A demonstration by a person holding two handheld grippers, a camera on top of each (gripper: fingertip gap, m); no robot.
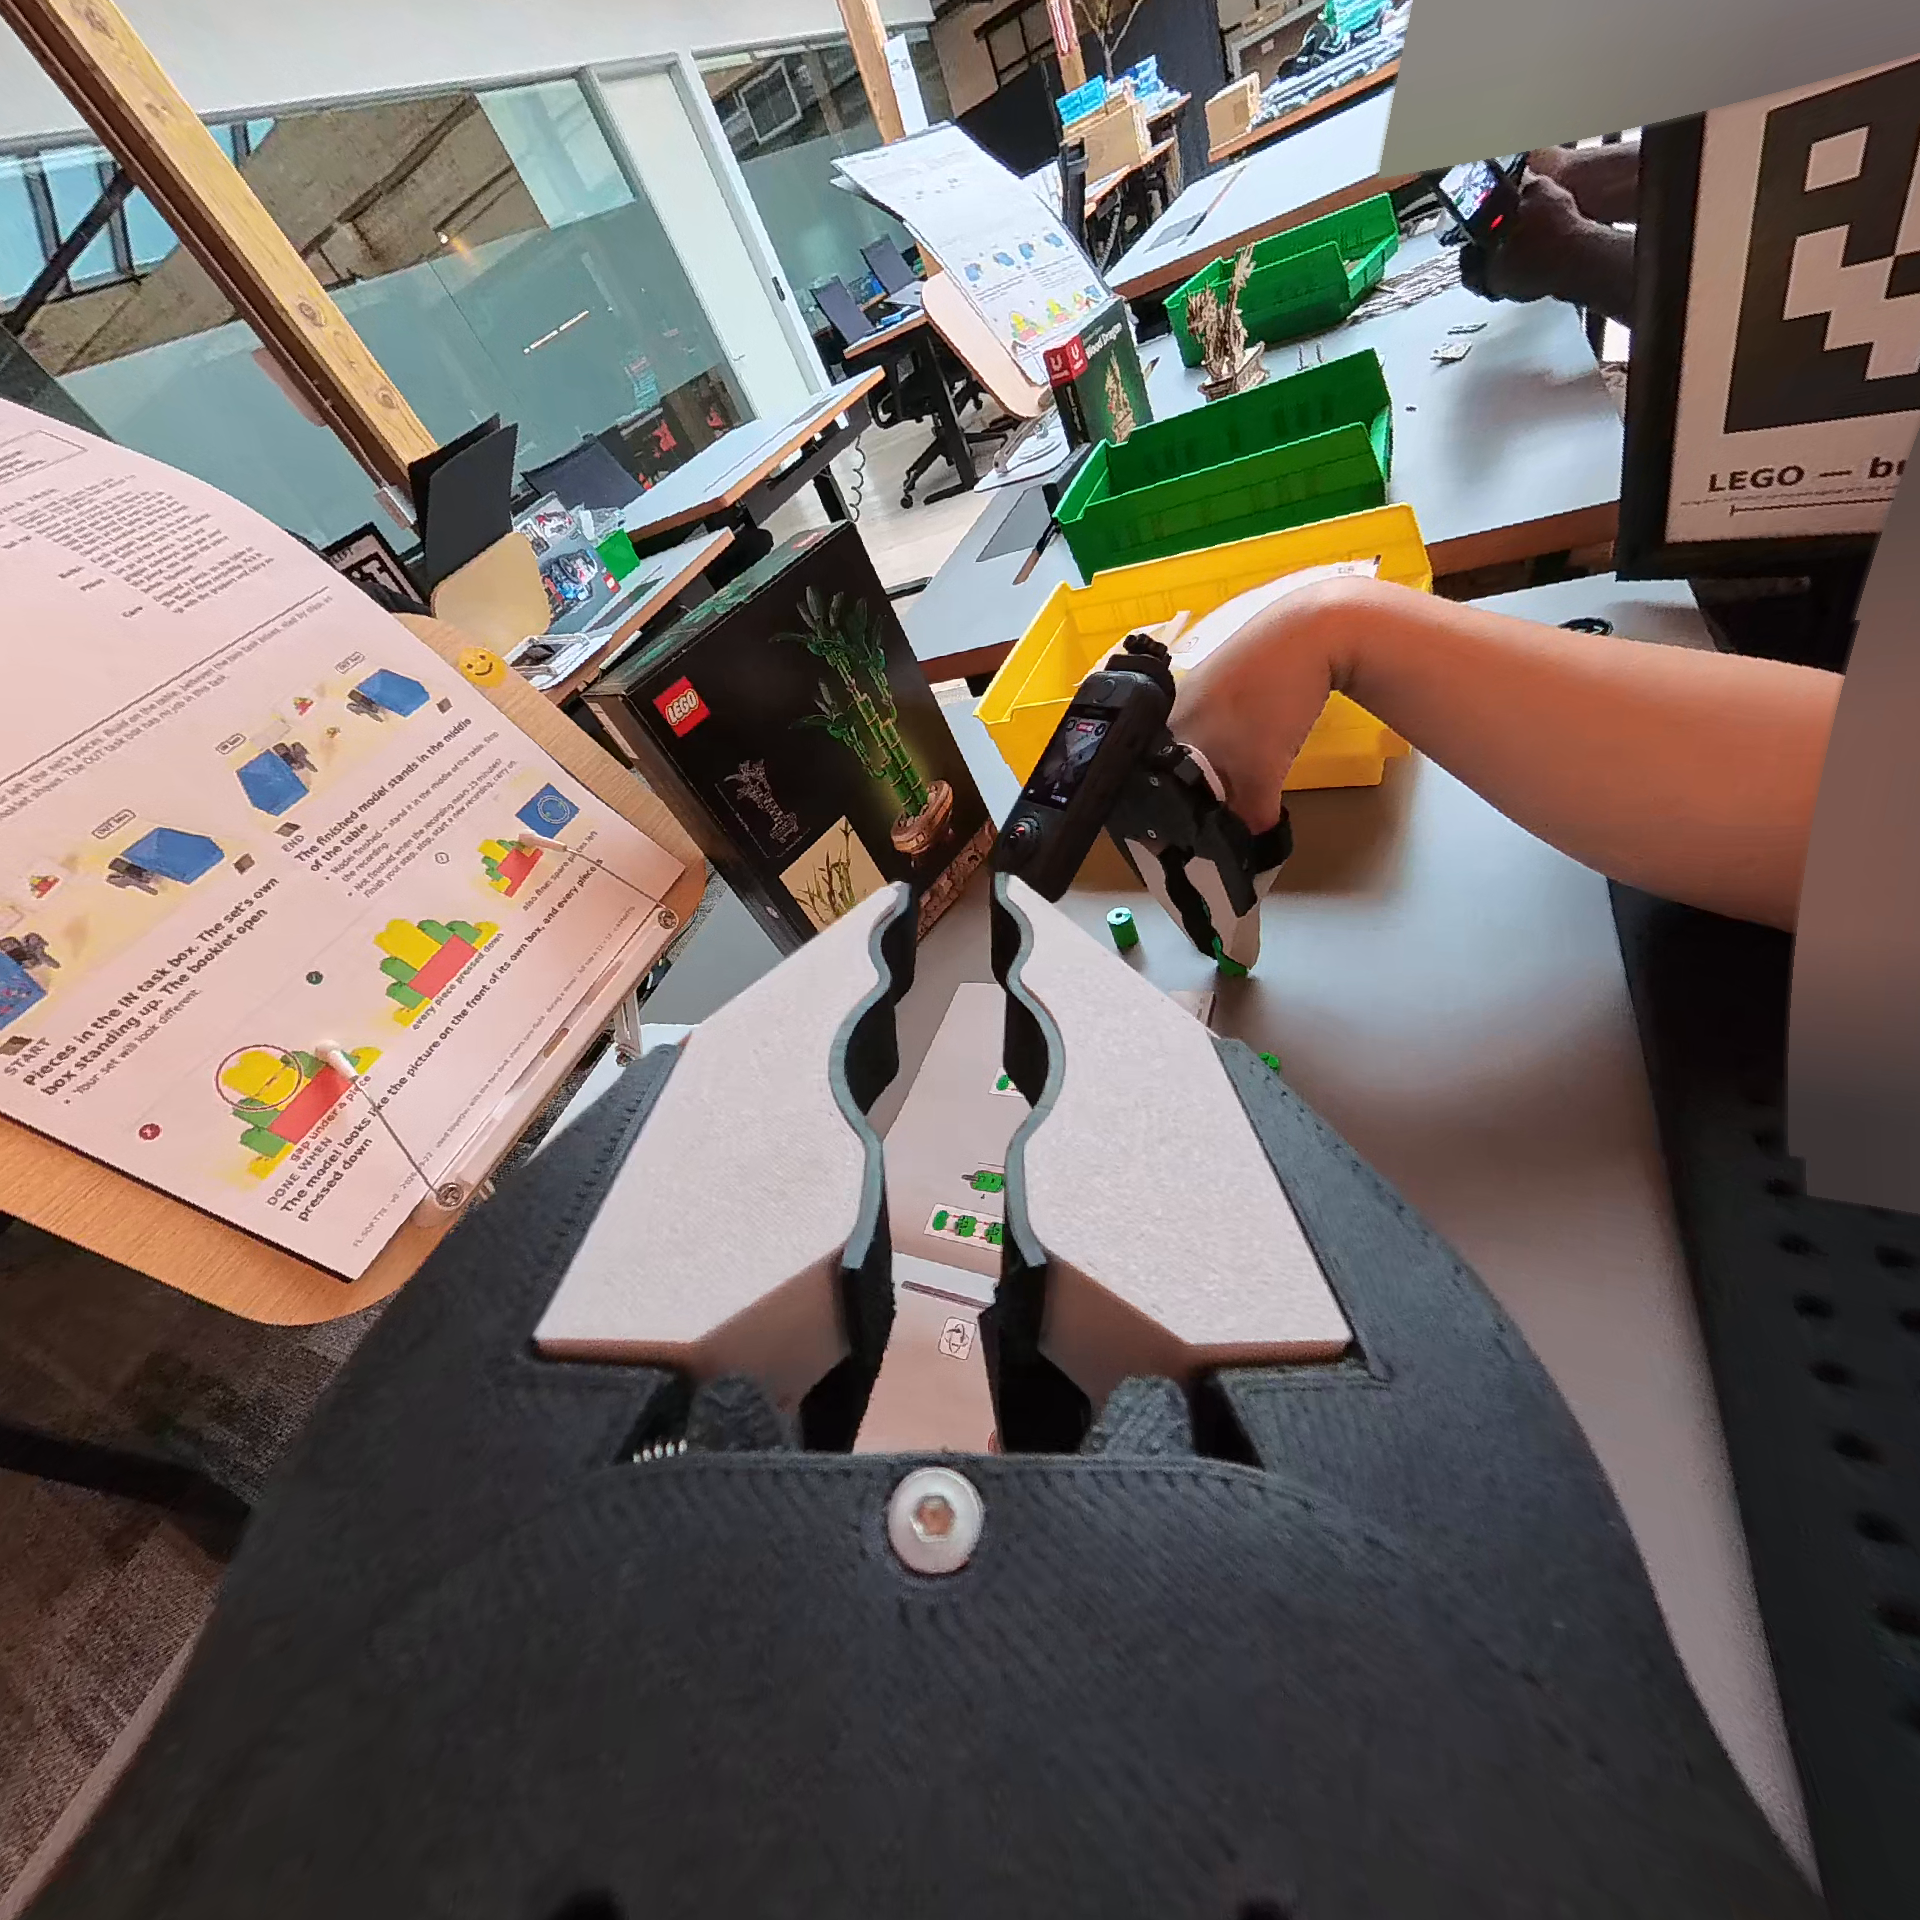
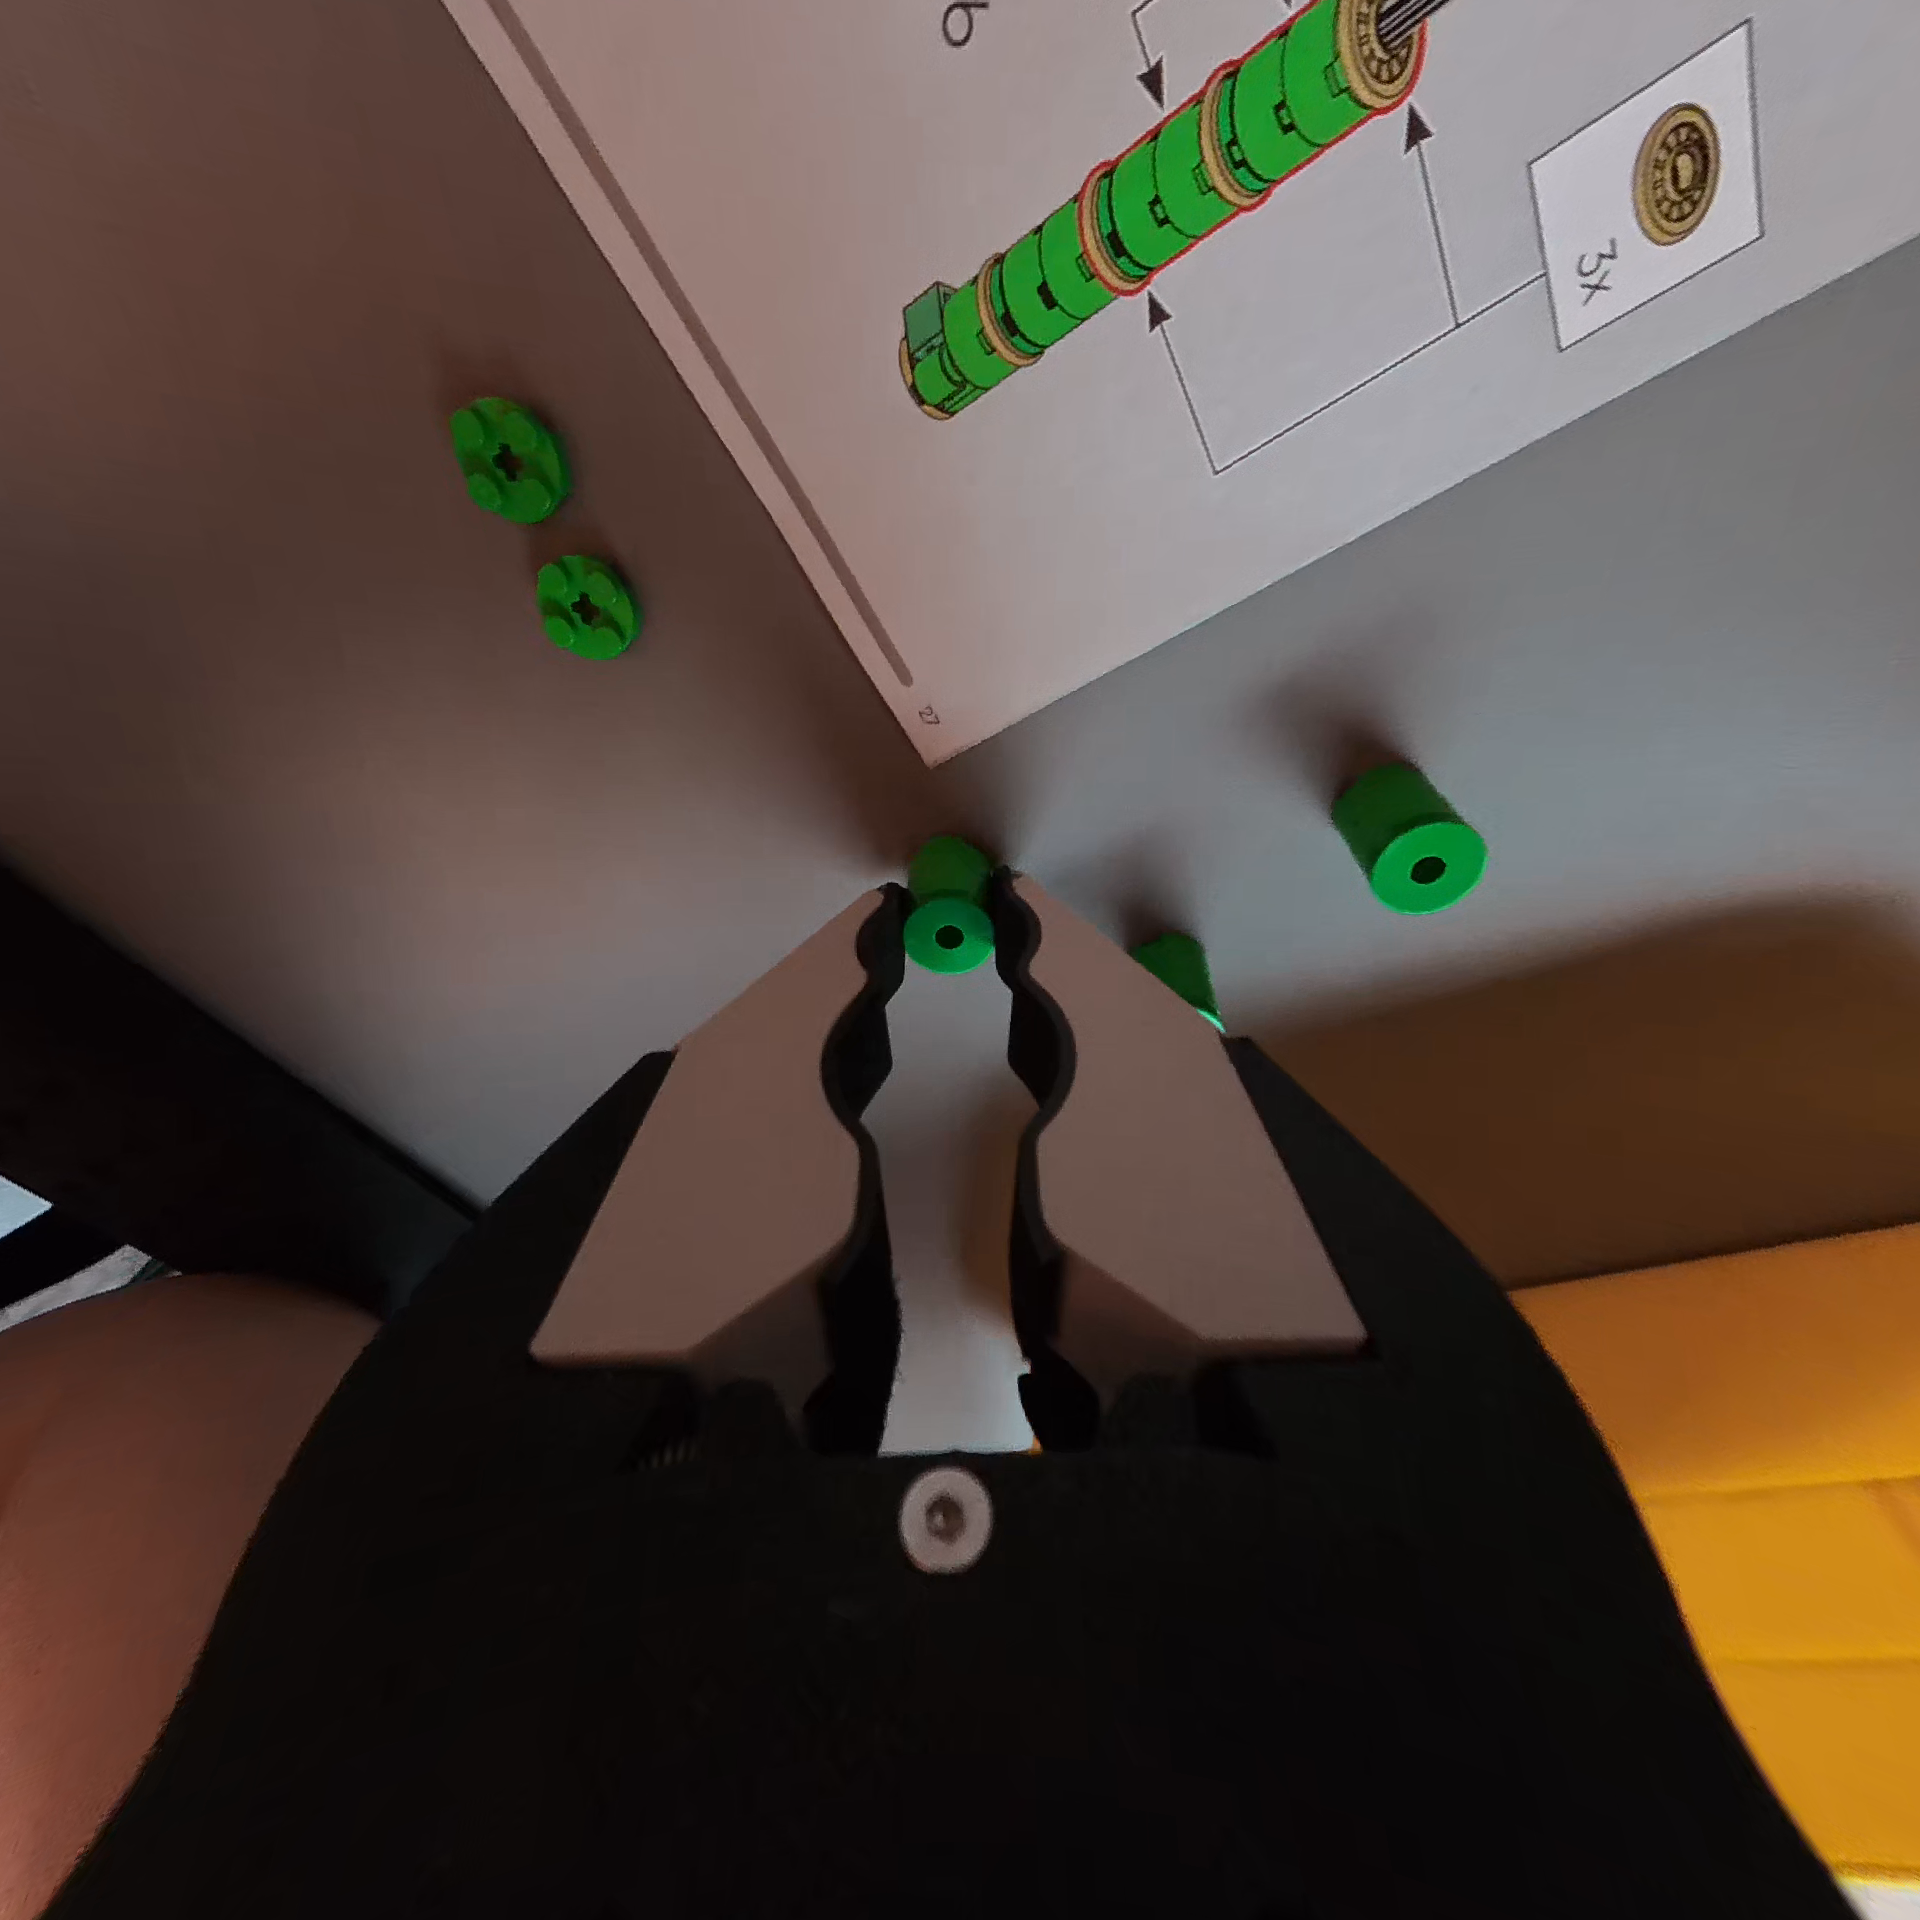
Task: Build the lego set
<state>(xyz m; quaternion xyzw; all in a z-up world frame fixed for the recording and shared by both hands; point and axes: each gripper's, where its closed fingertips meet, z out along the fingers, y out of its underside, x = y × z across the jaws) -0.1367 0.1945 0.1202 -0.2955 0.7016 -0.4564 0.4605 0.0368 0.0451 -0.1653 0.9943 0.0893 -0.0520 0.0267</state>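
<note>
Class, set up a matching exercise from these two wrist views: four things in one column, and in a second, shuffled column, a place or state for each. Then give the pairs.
Things
1. left hand-held gripper
2. right hand-held gripper
3. two flat round green plates
4. yellow bin

Places or states
A. lying loose on the table left of the booklet page
B. holding nothing, fingers apart over the booklet
C. behind the person's hand, on the table
D. fingertips either side of a small green cylinder

Pairs: 1-B, 2-D, 3-A, 4-C
</note>
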